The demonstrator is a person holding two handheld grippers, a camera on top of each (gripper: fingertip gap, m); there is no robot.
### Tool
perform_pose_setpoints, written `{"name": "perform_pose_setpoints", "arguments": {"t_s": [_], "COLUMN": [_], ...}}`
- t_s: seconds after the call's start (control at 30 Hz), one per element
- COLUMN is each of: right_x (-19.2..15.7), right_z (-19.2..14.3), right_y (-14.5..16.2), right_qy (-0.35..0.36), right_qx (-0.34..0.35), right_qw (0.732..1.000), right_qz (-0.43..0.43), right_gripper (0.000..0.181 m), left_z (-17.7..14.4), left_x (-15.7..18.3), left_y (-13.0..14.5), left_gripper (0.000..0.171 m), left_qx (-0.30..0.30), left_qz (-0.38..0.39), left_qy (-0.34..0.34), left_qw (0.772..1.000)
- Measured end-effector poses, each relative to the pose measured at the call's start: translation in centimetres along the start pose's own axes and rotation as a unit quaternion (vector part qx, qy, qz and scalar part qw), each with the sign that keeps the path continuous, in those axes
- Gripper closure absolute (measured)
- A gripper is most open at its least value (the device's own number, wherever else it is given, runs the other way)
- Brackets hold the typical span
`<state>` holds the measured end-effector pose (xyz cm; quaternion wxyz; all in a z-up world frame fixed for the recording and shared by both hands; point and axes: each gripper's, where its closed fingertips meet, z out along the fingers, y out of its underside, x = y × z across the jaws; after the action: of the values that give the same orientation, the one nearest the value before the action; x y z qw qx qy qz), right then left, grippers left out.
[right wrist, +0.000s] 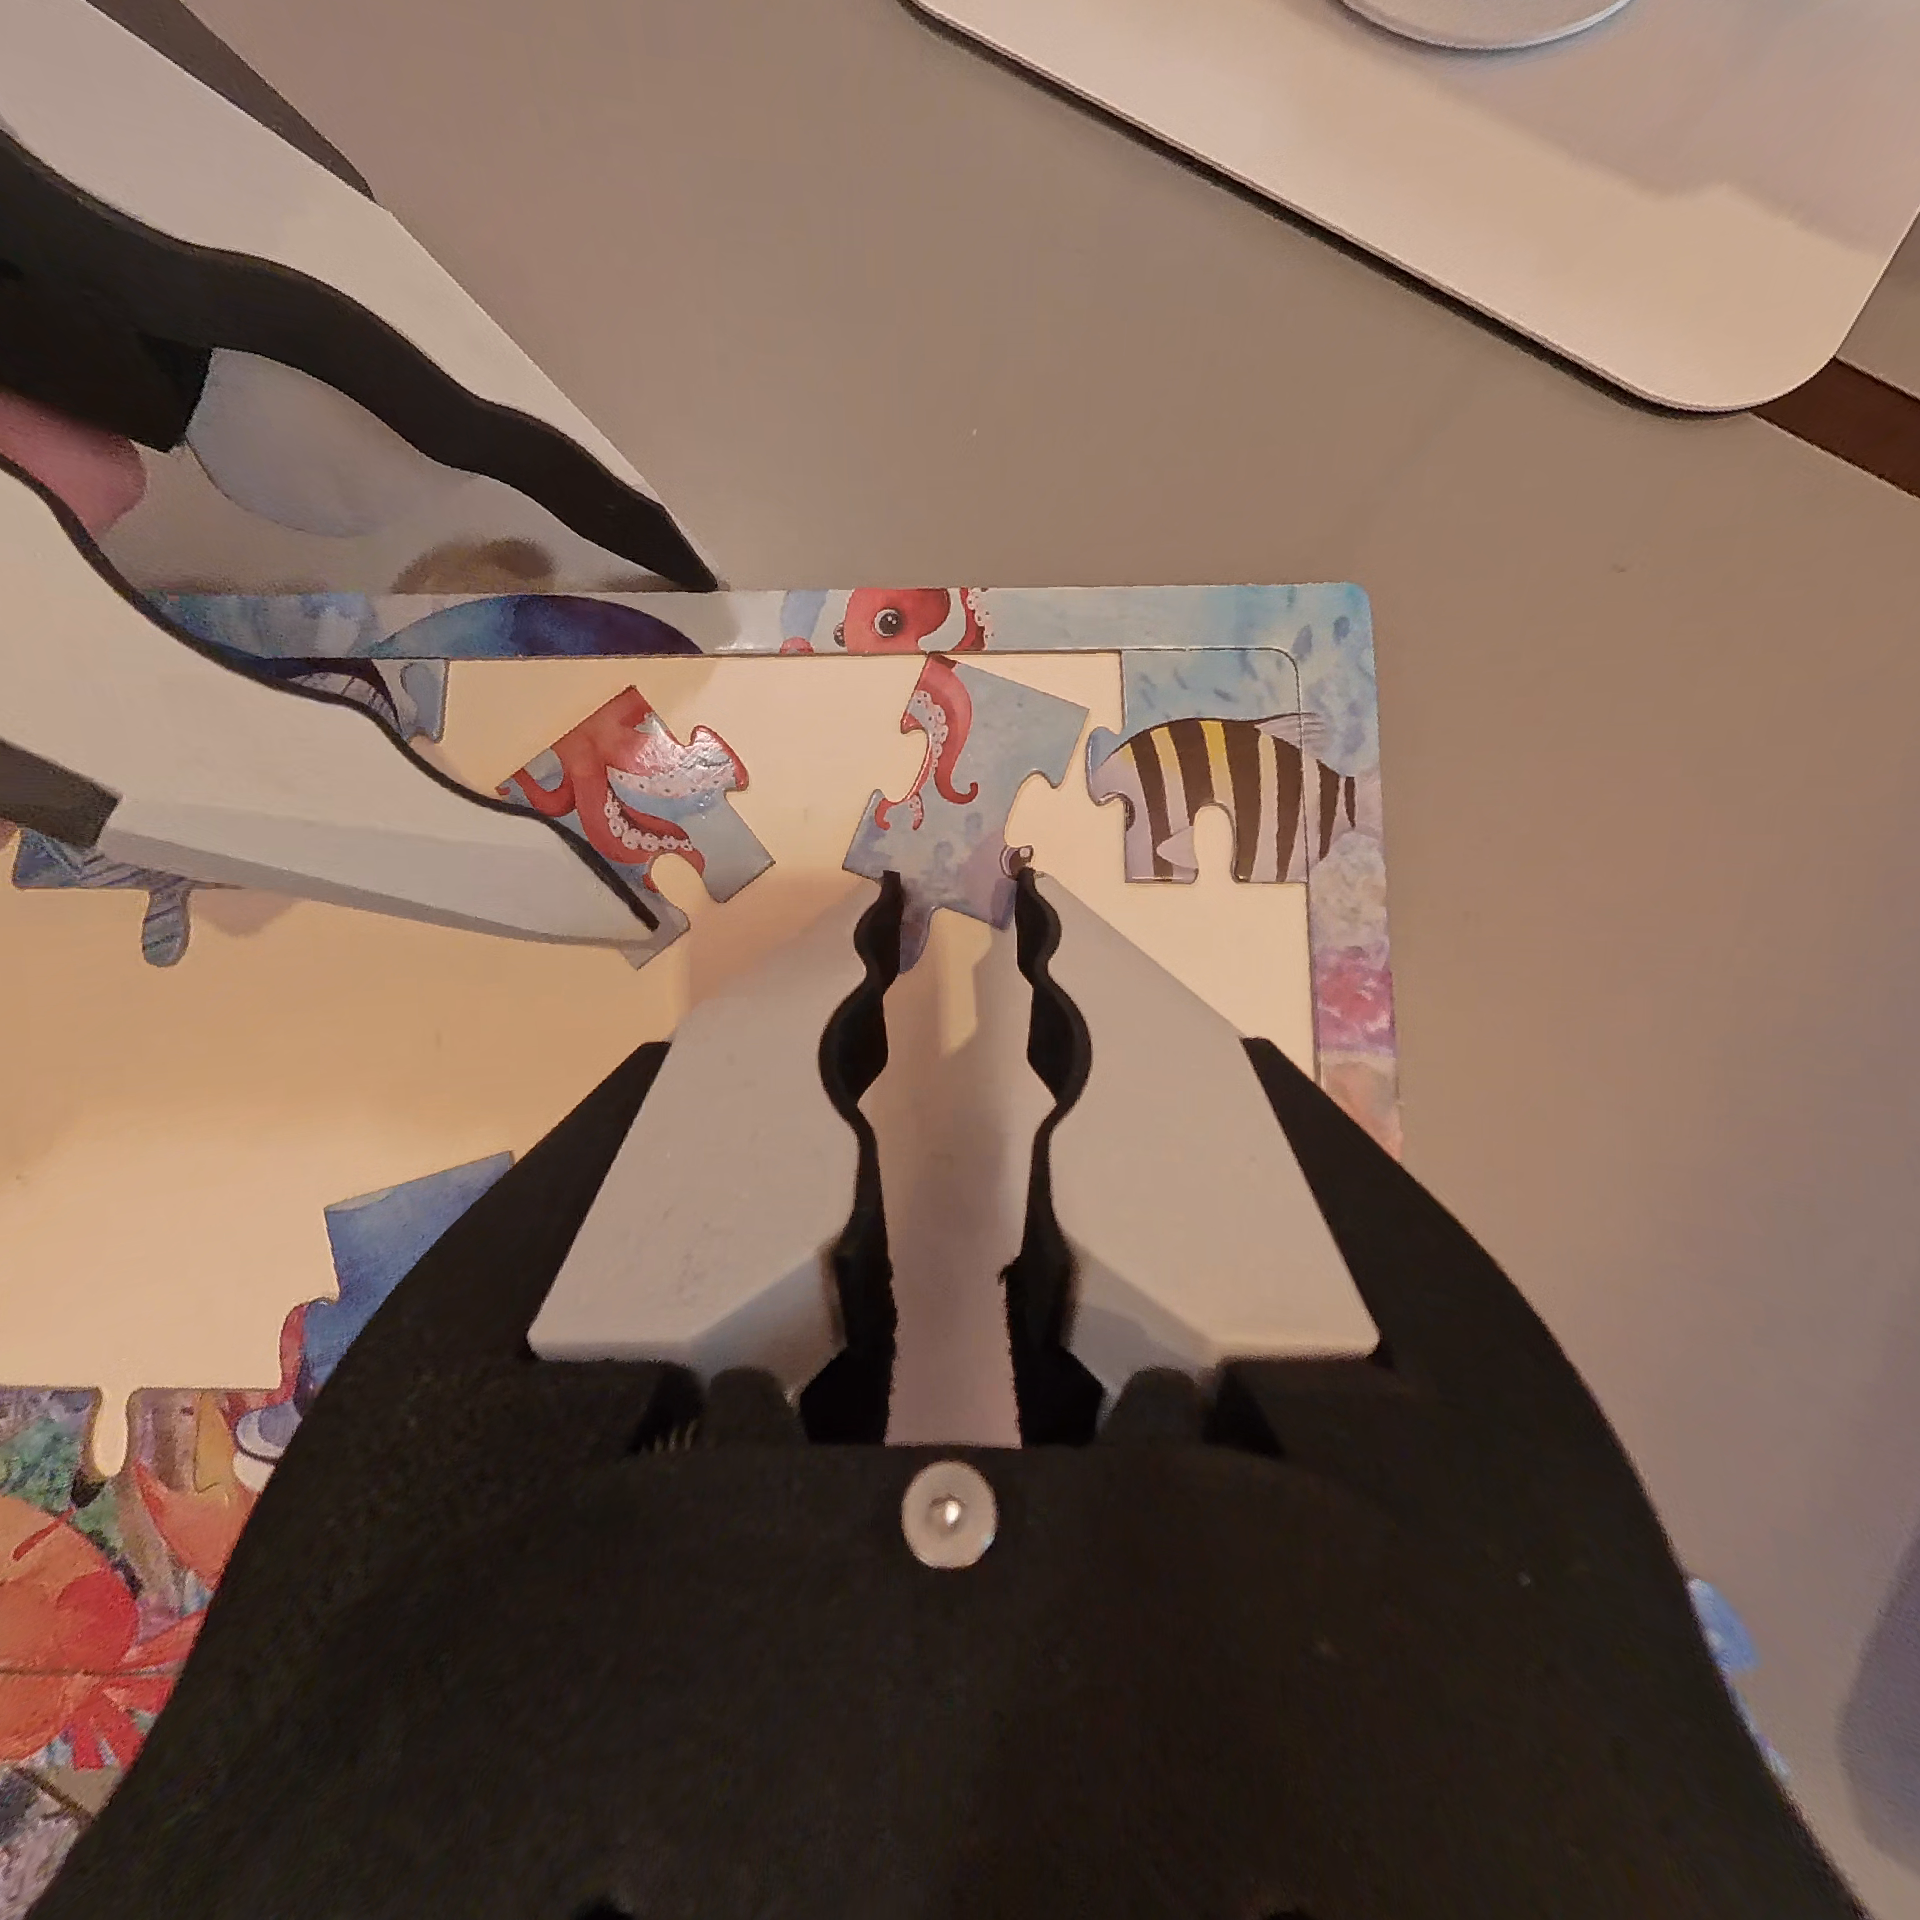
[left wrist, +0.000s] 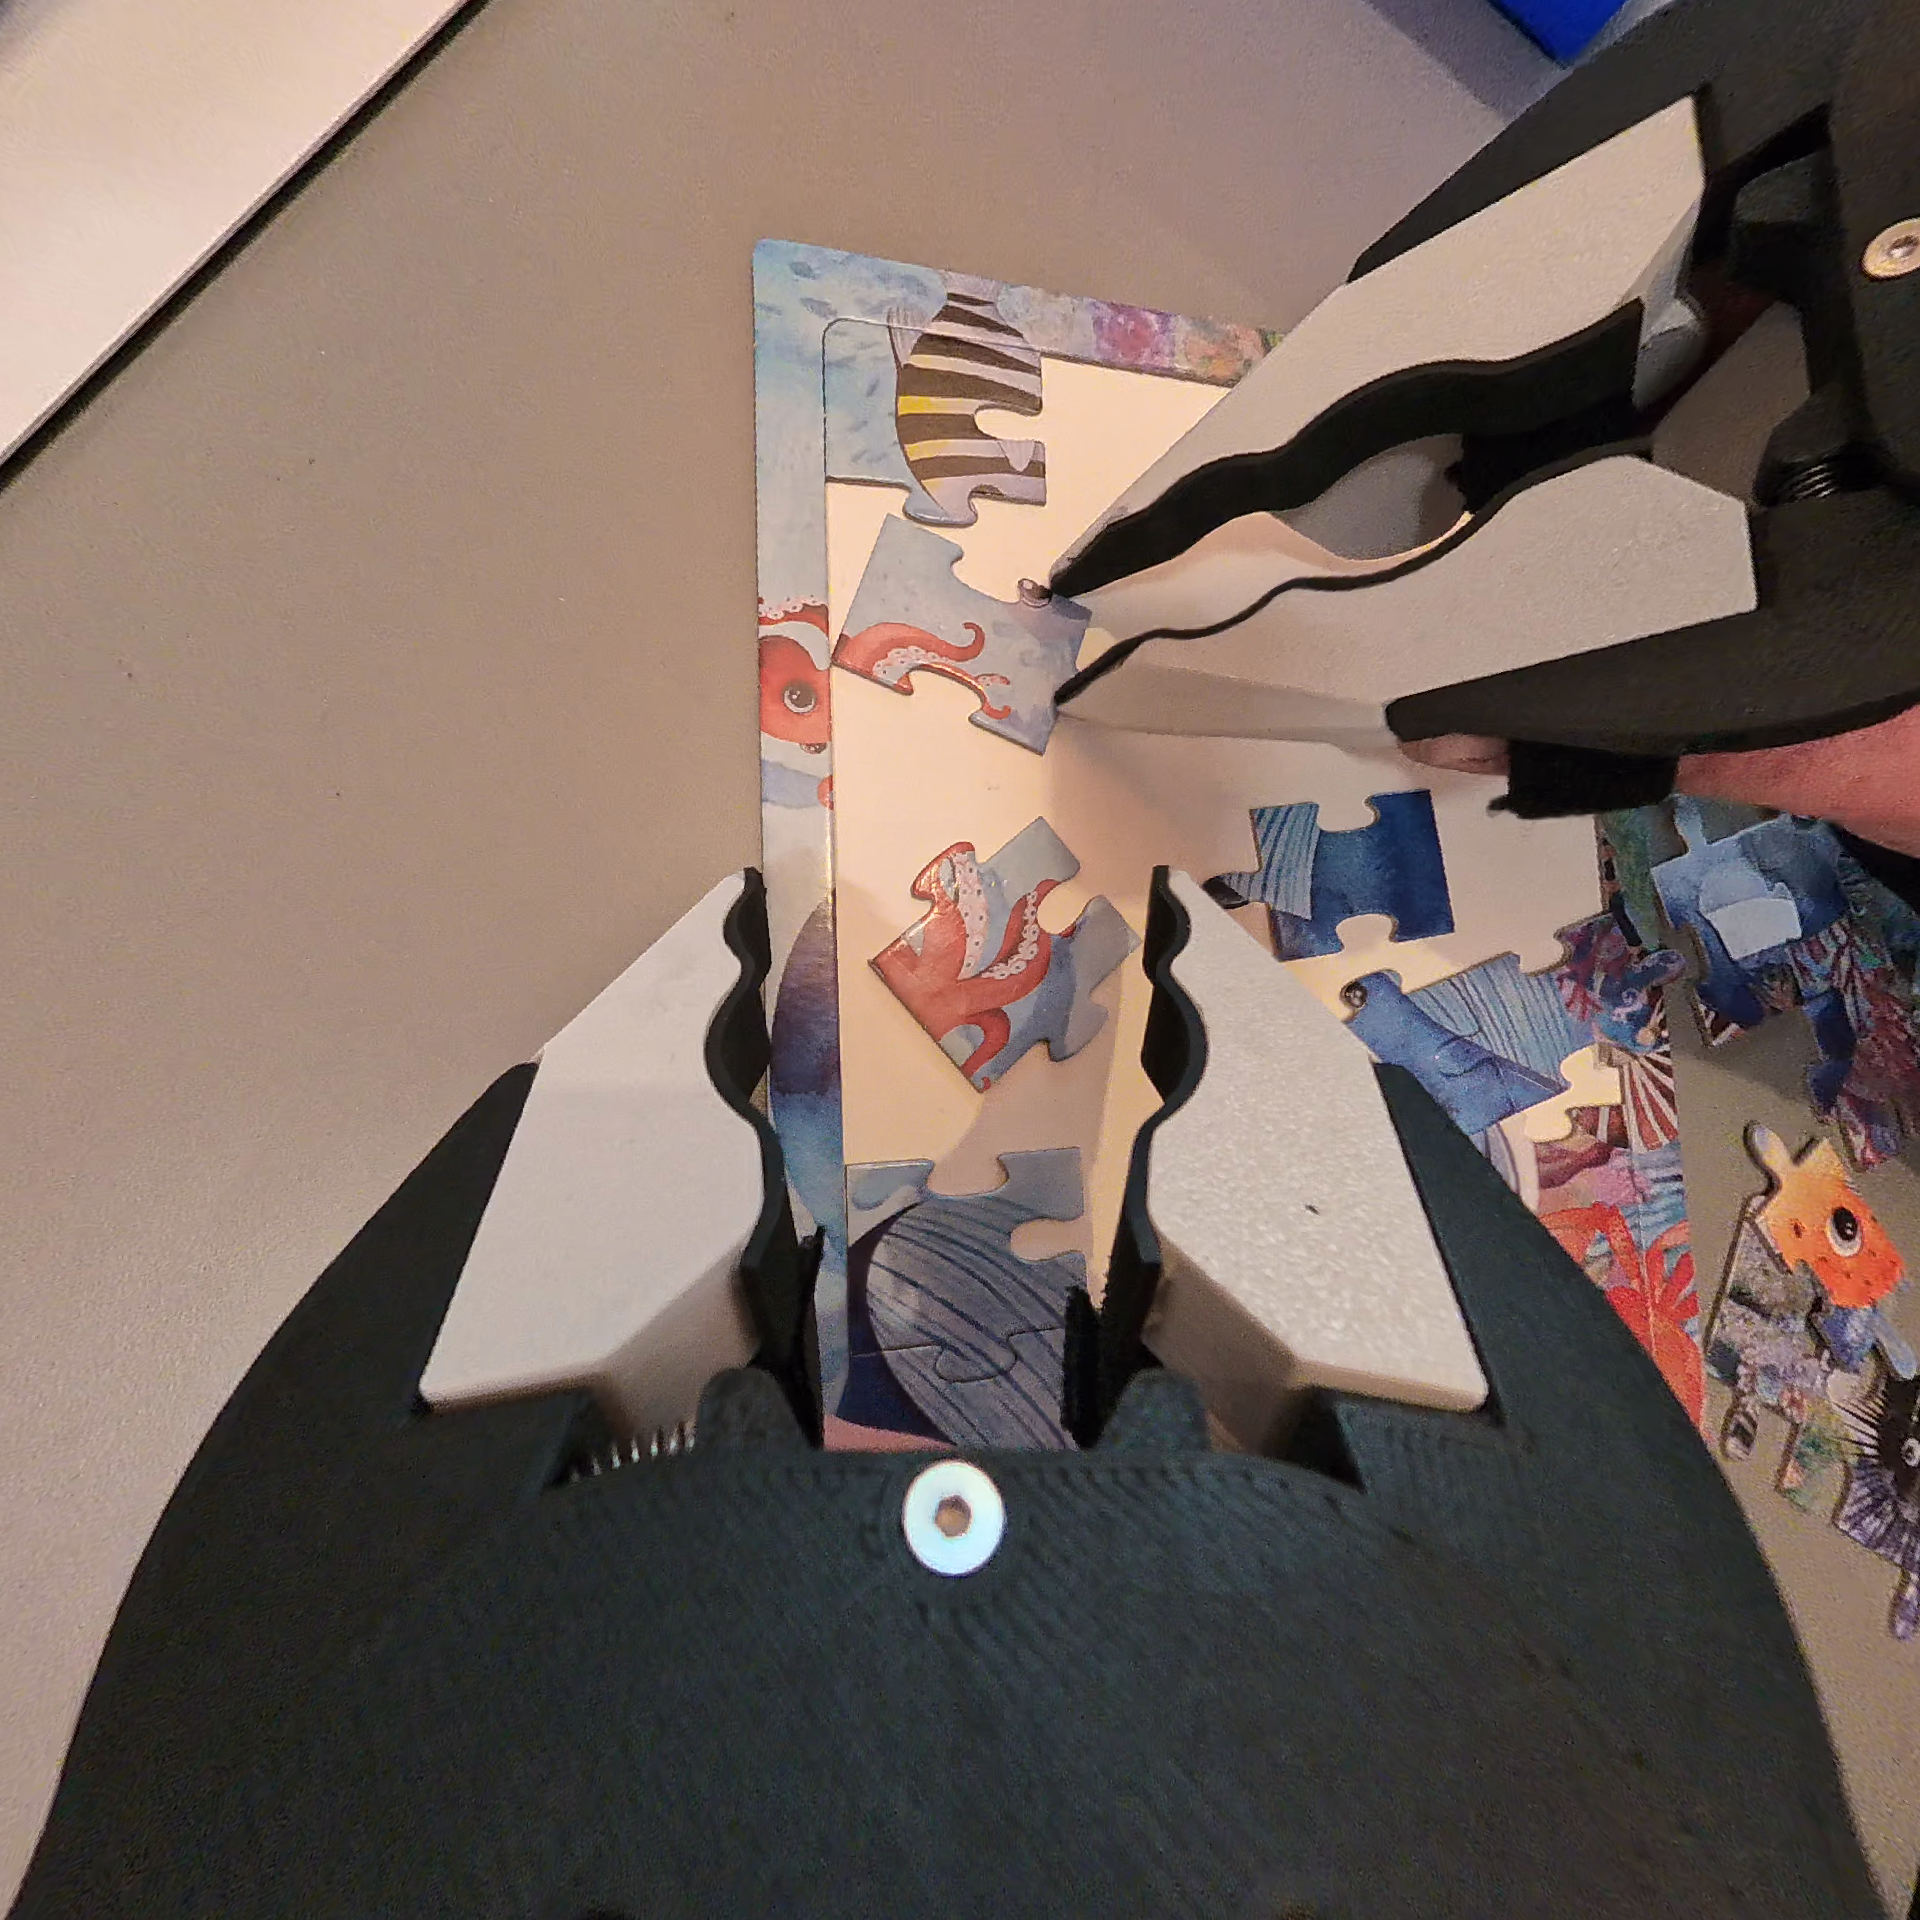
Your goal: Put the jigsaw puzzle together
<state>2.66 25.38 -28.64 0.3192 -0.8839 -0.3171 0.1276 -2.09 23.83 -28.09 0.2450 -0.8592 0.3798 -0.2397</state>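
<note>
Puzzle barely begun; most of the cream tray floor bare.

In the right wrist view, left to right: left gripper [right wrist: 649, 769] released over a loose red-octopus cardboard piece [right wrist: 644, 805]; right gripper [right wrist: 956, 878] parted, tips touching the near edge of a pale-blue tentacle piece [right wrist: 961, 774] by the printed cardboard frame [right wrist: 1345, 914]'s far rail; striped-fish corner piece [right wrist: 1221, 800] seated far right; open room nearer.
</note>
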Motion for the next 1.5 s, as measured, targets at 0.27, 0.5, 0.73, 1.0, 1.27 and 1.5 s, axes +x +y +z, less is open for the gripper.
{"name": "perform_pose_setpoints", "arguments": {"t_s": [0.27,0.5,0.73,1.0,1.27,1.5], "right_x": [-0.4,-1.5,-1.2,2.4,-1.1,-0.4], "right_z": [-0.7,0.1,0.3,-1.7,-0.2,0.0], "right_y": [-0.4,-0.5,-0.4,0.2,0.1,0.2], "right_qy": [-0.014,-0.017,0.001,0.065,-0.004,0.014], "right_qx": [0.003,-0.004,-0.015,-0.033,-0.027,-0.018], "right_qw": [1.0,0.999,1.0,0.996,0.999,0.999], "right_qz": [-0.005,0.045,-0.025,-0.059,0.026,0.023], "right_gripper": [0.166,0.13,0.147,0.15,0.134,0.148], "left_z": [0.0,-0.1,-0.5,-0.4,-0.3,-0.2], "left_x": [-0.2,-0.1,-0.3,-0.2,0.5,0.4], "left_y": [0.0,0.2,0.5,0.4,0.3,0.5], "left_gripper": [0.104,0.104,0.106,0.11,0.11,0.11], "left_qx": [0.0,-0.003,-0.004,-0.013,-0.018,-0.021], "left_qz": [0.001,0.006,0.006,0.027,0.037,0.037], "left_qy": [-0.001,0.0,0.004,-0.012,-0.006,-0.006], "left_qw": [1.0,1.0,1.0,0.999,0.999,0.999]}}
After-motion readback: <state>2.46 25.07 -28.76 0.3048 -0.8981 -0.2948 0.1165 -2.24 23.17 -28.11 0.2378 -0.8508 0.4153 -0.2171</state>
